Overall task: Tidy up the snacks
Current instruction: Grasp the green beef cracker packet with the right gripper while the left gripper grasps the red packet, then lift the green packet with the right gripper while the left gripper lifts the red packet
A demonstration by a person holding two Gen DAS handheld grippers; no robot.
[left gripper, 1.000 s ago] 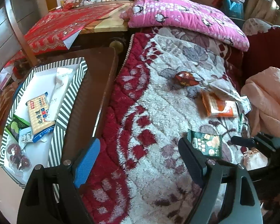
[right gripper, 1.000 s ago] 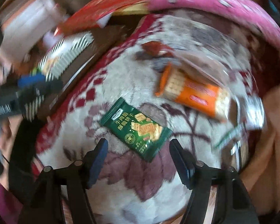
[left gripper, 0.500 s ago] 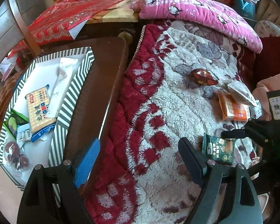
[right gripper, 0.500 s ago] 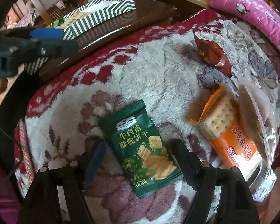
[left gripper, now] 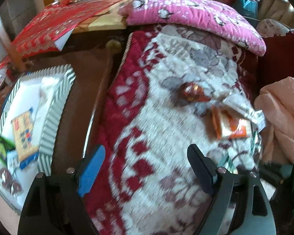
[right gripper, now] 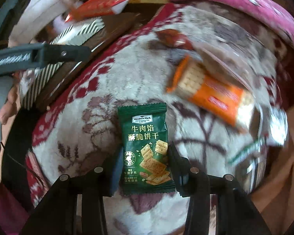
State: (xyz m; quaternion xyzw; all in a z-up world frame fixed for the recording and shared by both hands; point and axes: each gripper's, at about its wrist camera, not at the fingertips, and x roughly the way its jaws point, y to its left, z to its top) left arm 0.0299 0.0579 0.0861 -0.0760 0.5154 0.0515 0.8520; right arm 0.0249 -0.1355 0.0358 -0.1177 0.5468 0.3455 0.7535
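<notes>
My right gripper (right gripper: 144, 159) is shut on a green cracker packet (right gripper: 145, 137) and holds it over the red-and-white blanket (right gripper: 107, 78). An orange cracker pack (right gripper: 207, 92), a dark red snack bag (right gripper: 172, 38) and a clear bag (right gripper: 221, 62) lie on the blanket behind it. My left gripper (left gripper: 147, 162) is open and empty above the blanket's left part. The striped tray (left gripper: 54, 105) at the left holds several snacks, among them a blue-edged cracker pack (left gripper: 24, 135). The orange pack (left gripper: 231, 127) and red bag (left gripper: 192, 94) also show in the left wrist view.
A brown wooden table edge (left gripper: 82, 90) runs between the tray and the blanket. A pink pillow (left gripper: 192, 11) lies at the blanket's far end. A peach cloth (left gripper: 280, 107) is at the right. A red tablecloth (left gripper: 54, 23) covers the far table.
My right gripper has closed on the green packet, and the packet now stands upright between the fingers. My left gripper stayed open and shifted a little.
</notes>
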